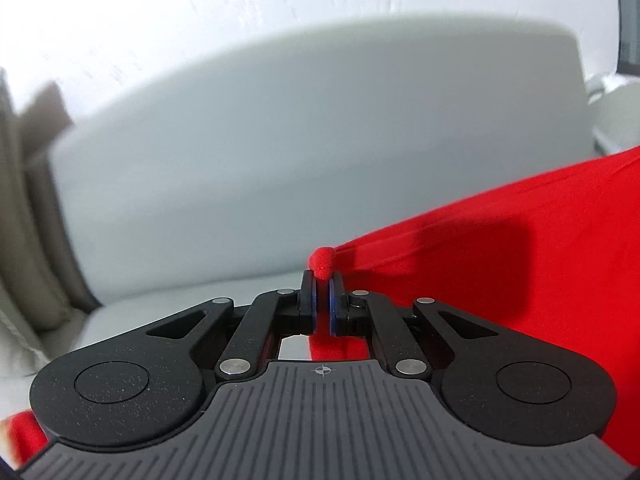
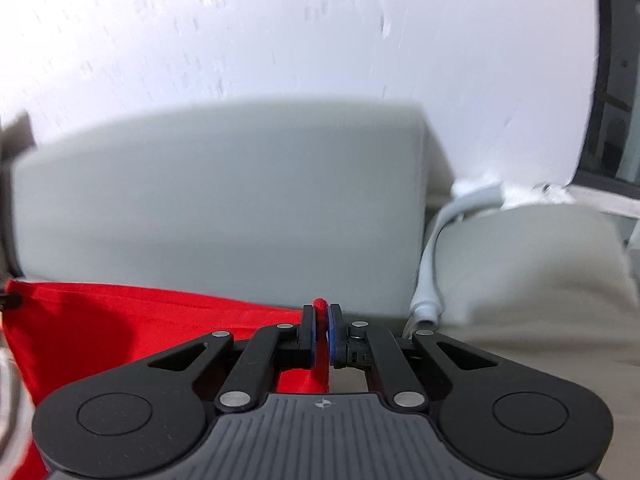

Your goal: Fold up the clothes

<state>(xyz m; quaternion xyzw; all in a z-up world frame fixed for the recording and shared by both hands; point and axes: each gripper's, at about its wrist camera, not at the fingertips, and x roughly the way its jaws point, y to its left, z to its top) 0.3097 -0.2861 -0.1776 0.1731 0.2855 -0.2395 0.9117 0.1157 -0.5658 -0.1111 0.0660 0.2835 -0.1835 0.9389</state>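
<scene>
Left gripper (image 1: 322,280) clamped on a bunched corner of the red cloth (image 1: 500,240), fingers narrow with a small knob of fabric poking past the tips. Right gripper (image 2: 321,312) likewise pinching another edge of the red cloth (image 2: 140,320), stretched taut between the two. Held in front of a pale grey sofa (image 2: 220,208), white wall (image 2: 280,32) behind.

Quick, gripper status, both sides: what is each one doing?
Left gripper: closed, pinching a bunched edge of the red garment.
Right gripper: closed, pinching another edge of the same red garment.
</scene>
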